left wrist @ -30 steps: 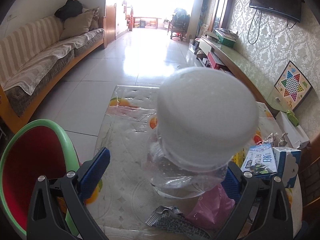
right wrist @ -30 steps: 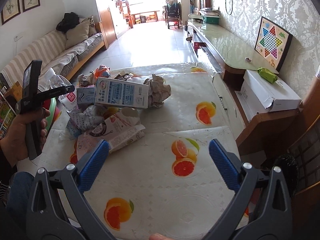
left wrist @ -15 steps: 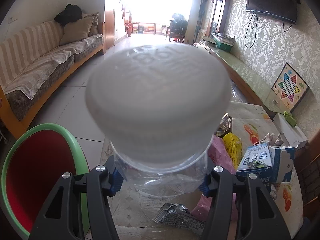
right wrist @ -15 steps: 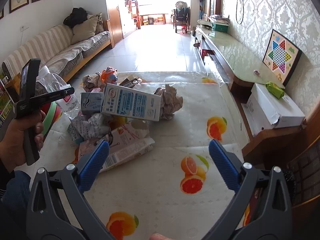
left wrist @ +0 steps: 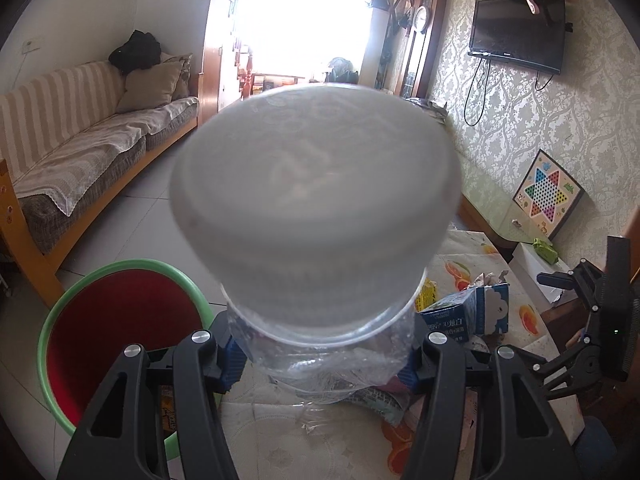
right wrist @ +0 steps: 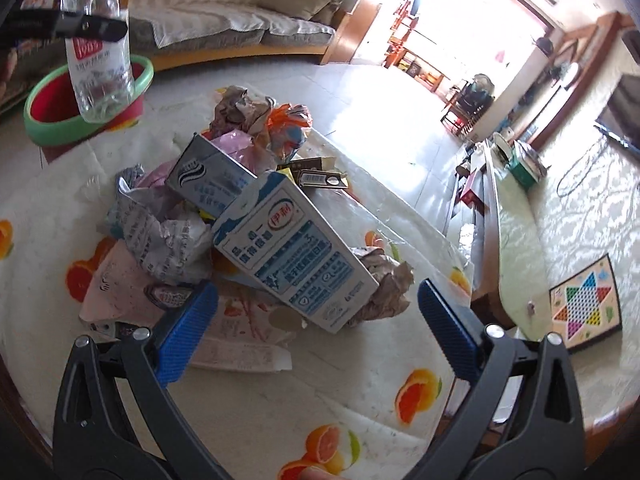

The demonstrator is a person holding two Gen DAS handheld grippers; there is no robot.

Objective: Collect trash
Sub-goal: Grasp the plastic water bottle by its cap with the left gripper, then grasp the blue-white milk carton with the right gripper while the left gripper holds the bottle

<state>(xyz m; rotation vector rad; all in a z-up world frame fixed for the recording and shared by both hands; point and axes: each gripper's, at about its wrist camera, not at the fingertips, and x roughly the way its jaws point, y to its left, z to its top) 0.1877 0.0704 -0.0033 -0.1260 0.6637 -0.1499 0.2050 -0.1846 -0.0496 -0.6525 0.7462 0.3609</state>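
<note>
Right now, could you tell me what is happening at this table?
A person is clearing trash with two handheld grippers. The left gripper is shut on an empty plastic bottle, held up near the red bin. The right gripper is open, hovering before a milk carton in the trash pile on the table.

Bottle (right wrist: 98,56): far left, above the basin (right wrist: 48,120).
Milk carton (right wrist: 296,252): centre of the table (right wrist: 360,400), on the trash pile.
Game board (right wrist: 586,300): right of the table.
</note>
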